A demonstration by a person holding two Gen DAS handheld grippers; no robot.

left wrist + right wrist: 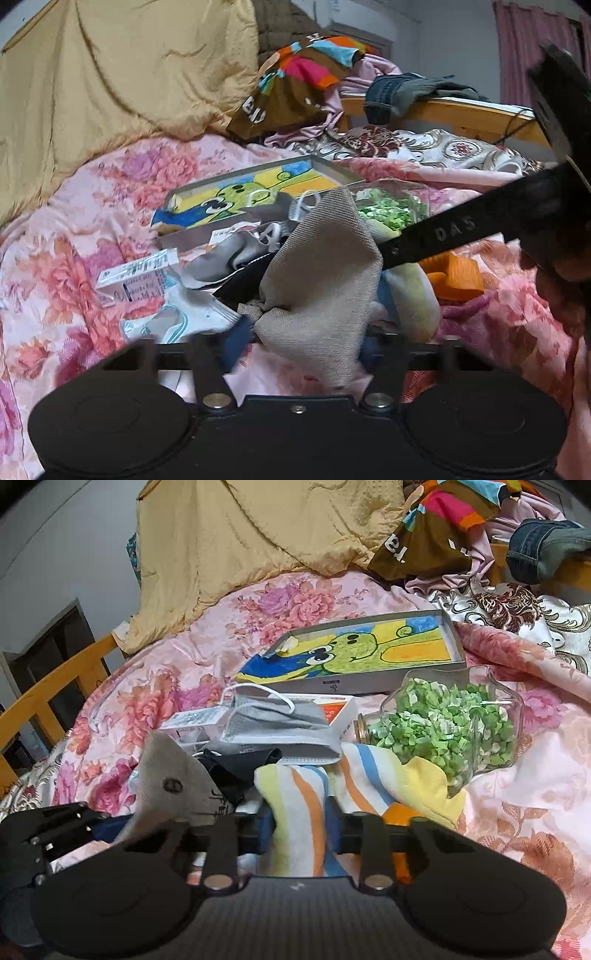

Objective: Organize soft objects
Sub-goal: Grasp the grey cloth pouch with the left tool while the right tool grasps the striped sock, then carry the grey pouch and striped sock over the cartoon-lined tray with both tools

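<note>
Left tongs (295, 347) are pinching the beige cloth (325, 273); right tongs (295, 834) are pinching the striped sock (299, 812), both in the near pile on the bed (517, 812). Advise lifting each clear, avoiding the jar (450, 723).

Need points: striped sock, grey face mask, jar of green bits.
striped sock (303, 812), right wrist view, mid-body stripes.
grey face mask (273, 720), right wrist view, pleated front.
jar of green bits (450, 727), right wrist view, glass side.

Soft, even indoor light, slightly dim, with no hard shadows or glare. Fisheye bending darkens the corners; motion blur smears the arm (480, 229) at three o'clock.
</note>
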